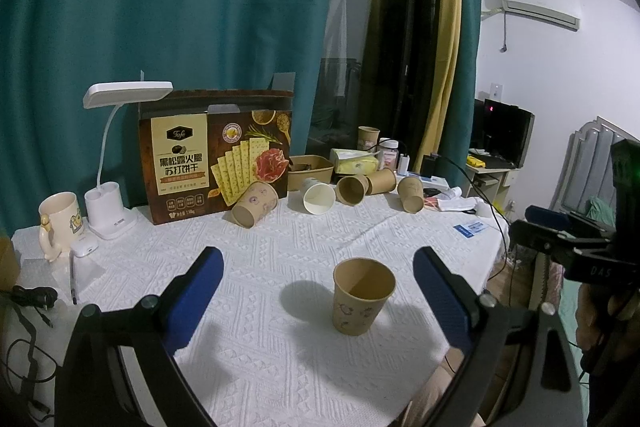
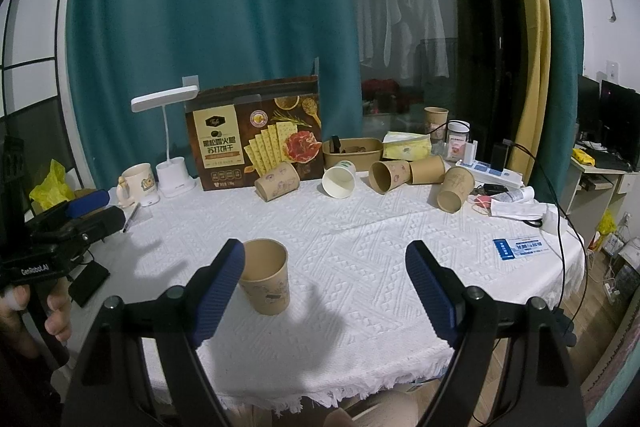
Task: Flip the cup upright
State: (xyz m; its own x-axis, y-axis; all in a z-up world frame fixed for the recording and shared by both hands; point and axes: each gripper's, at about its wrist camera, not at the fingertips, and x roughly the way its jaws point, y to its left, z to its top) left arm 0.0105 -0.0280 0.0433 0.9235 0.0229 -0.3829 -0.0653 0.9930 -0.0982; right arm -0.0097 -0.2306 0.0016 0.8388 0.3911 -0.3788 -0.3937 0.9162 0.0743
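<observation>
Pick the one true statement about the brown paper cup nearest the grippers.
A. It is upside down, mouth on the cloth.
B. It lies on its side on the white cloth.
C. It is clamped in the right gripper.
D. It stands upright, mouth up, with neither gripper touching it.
D: the brown paper cup stands mouth up on the white cloth, and the left gripper and right gripper are both open, clear of it.

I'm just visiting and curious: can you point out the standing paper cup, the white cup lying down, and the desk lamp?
standing paper cup [image 1: 362, 301], left wrist view, front wall
white cup [image 1: 318, 197], left wrist view, open mouth
desk lamp [image 1: 127, 93], left wrist view, flat head
</observation>
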